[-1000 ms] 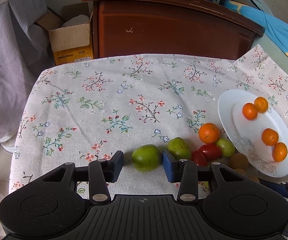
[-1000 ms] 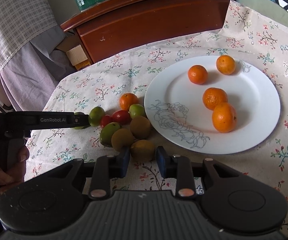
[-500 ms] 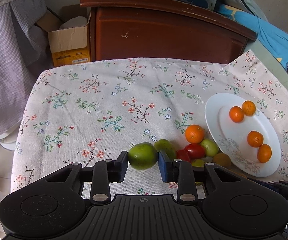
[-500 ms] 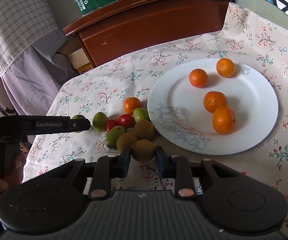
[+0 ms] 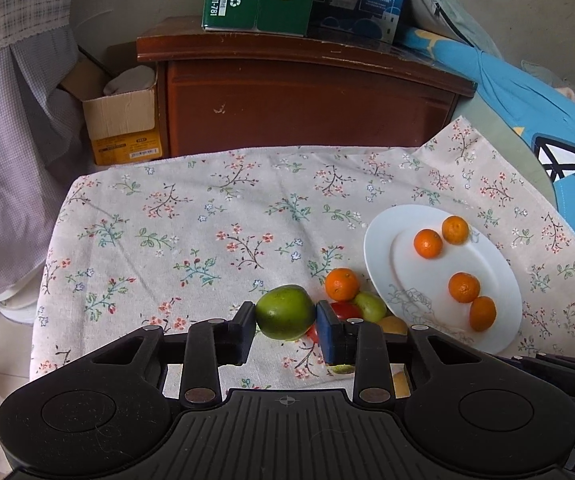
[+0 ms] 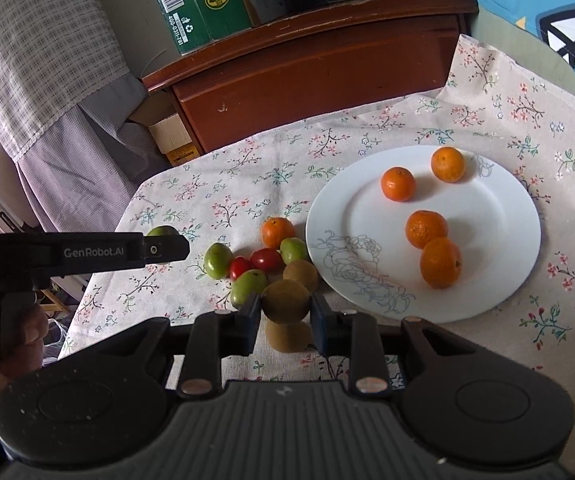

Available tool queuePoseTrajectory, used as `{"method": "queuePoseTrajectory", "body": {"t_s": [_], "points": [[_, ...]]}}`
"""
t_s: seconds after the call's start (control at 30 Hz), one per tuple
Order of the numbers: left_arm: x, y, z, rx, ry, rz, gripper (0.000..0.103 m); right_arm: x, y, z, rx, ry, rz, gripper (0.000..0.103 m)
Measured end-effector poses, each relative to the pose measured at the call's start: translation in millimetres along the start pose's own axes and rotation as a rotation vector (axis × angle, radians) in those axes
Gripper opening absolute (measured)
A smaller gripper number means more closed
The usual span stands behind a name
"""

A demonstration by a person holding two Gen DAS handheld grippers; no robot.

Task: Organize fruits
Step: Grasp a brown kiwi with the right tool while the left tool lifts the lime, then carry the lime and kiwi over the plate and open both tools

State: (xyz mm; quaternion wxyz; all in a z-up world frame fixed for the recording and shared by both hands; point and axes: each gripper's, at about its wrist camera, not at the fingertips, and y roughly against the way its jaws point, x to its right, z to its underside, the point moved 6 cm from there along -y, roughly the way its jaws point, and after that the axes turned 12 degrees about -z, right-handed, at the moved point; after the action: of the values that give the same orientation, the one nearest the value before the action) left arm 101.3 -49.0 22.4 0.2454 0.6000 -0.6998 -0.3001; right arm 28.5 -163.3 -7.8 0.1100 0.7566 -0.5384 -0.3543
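My left gripper (image 5: 285,326) is shut on a round green fruit (image 5: 285,312), held a little above the floral cloth. From the right wrist view the same left gripper (image 6: 175,246) shows side-on at the left, the green fruit (image 6: 161,231) peeking over it. A brown kiwi (image 6: 286,301) is clamped in my right gripper (image 6: 285,316), just above another kiwi (image 6: 288,336) on the cloth. Green fruits (image 6: 218,260), two tomatoes (image 6: 265,259), a kiwi (image 6: 301,274) and an orange (image 6: 277,232) lie clustered left of the white plate (image 6: 487,216), which holds several oranges (image 6: 425,228).
A dark wooden cabinet (image 5: 307,100) with cartons on top stands behind the table. A cardboard box (image 5: 123,120) and checked fabric are at the left, blue bedding (image 5: 527,100) at the right. A hand (image 6: 19,336) grips the left tool's handle.
Both grippers closed on their fruit, the left on the green one and the right on the kiwi, and rose with them. The table and fruit cluster look farther away.
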Motion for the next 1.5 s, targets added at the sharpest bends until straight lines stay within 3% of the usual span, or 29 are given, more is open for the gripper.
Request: {"method": "queuePoseTrajectory", "body": {"t_s": [0.37, 0.73, 1.1, 1.5], "points": [[30.2, 17.6, -14.2, 0.039, -0.016, 0.069, 0.030, 15.7, 32.6, -26.7, 0.075, -0.070, 0.014, 0.027], [67.7, 18.6, -19.1, 0.057, -0.068, 0.148, 0.030, 45.0, 60.5, -59.5, 0.103, -0.087, 0.090, 0.027], [96.6, -3.0, -12.7, 0.012, -0.080, 0.188, 0.030, 94.0, 62.0, -49.6, 0.137, -0.283, 0.171, 0.027], [115.6, -29.7, 3.0, -0.049, -0.108, 0.205, 0.030, 110.6, 46.7, -37.9, 0.104, -0.355, 0.192, 0.027]]}}
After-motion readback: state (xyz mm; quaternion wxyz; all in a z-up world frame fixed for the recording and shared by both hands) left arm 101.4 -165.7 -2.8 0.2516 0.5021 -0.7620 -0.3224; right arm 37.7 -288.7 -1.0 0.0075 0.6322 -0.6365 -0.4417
